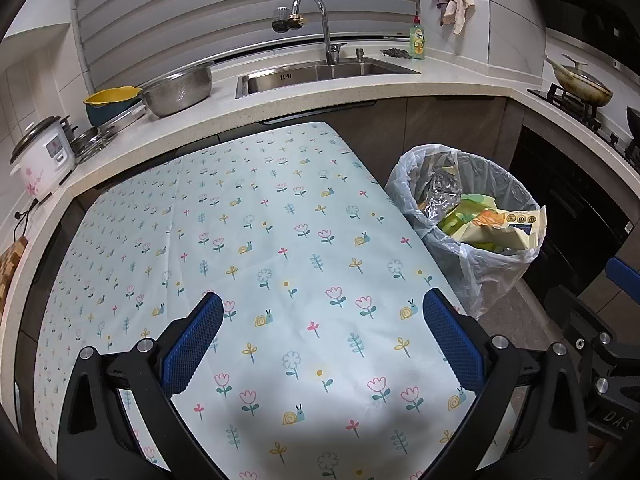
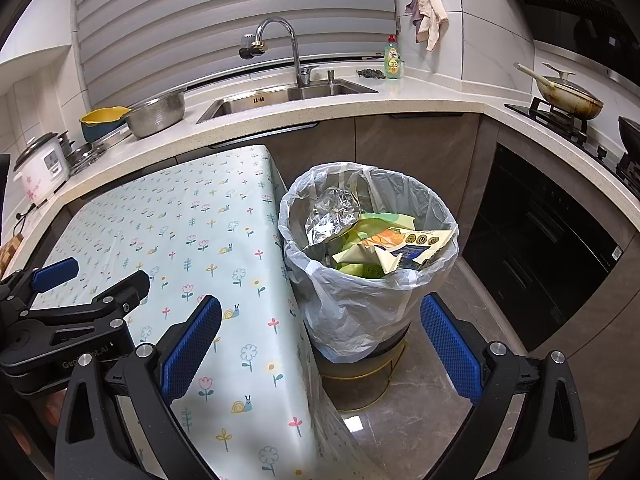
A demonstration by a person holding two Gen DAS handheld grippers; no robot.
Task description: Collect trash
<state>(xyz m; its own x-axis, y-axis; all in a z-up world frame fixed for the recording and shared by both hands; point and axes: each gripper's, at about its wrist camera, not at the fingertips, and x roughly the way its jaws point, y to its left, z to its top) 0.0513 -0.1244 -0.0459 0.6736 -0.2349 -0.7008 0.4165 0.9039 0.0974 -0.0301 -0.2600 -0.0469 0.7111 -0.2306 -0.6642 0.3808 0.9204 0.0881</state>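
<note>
Your left gripper (image 1: 322, 336) hangs over the flower-print surface (image 1: 256, 240), jaws spread wide and holding nothing. Your right gripper (image 2: 320, 338) sits at the surface's edge, its jaws equally wide and empty. The lined trash bin (image 2: 360, 304) stands on the floor just beside the surface, with crumpled foil (image 2: 332, 216) and wrappers (image 2: 404, 246) inside.

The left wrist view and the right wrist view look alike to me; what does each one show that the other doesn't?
Only the left wrist view shows the table's left edge. Only the right wrist view shows the bin's yellow wire stand on the floor, and the left tongs from the side. Both show the lined trash bin holding crumpled foil and wrappers, the flowered tablecloth, the sink, and open, empty tongs.
</note>
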